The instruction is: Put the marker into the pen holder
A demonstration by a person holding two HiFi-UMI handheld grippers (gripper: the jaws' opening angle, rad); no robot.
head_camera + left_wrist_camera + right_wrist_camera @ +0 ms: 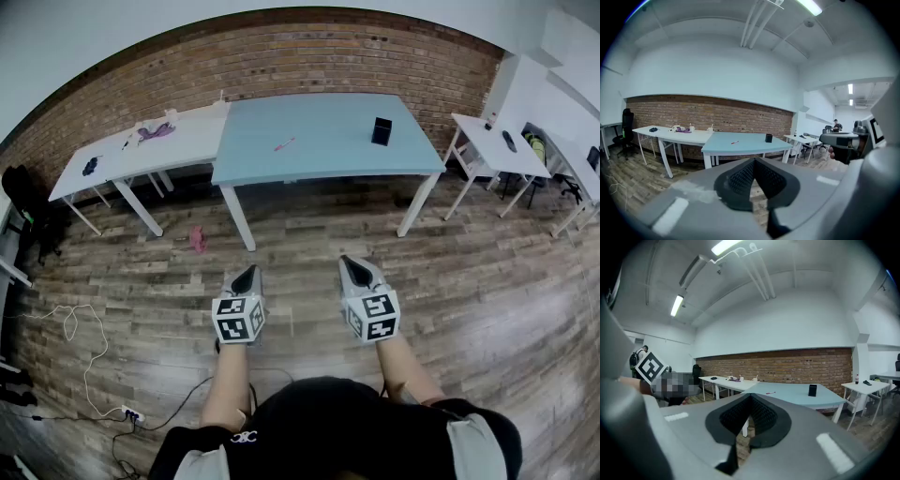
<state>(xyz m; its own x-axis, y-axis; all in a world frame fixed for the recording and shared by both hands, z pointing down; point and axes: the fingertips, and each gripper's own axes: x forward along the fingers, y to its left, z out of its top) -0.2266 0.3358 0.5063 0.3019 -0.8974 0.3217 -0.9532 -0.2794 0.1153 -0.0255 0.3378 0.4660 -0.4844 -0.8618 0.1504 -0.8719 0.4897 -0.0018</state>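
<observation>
A pink marker [284,143] lies on the light blue table [319,150], left of its middle. The black pen holder [381,130] stands upright towards the table's right end. Both show small in the gripper views too: the marker [735,142] [770,392] and the pen holder [768,138] [812,390]. My left gripper [246,274] and right gripper [353,266] hang side by side over the wooden floor, well short of the table. Both are shut with nothing between the jaws, their tips meeting in the left gripper view [754,161] and the right gripper view [750,396].
A white table [141,155] with small items adjoins the blue one on the left. More white desks [497,145] and chairs stand at the right. A pink object [197,239] lies on the floor under the tables. Cables [84,356] trail across the floor at the left.
</observation>
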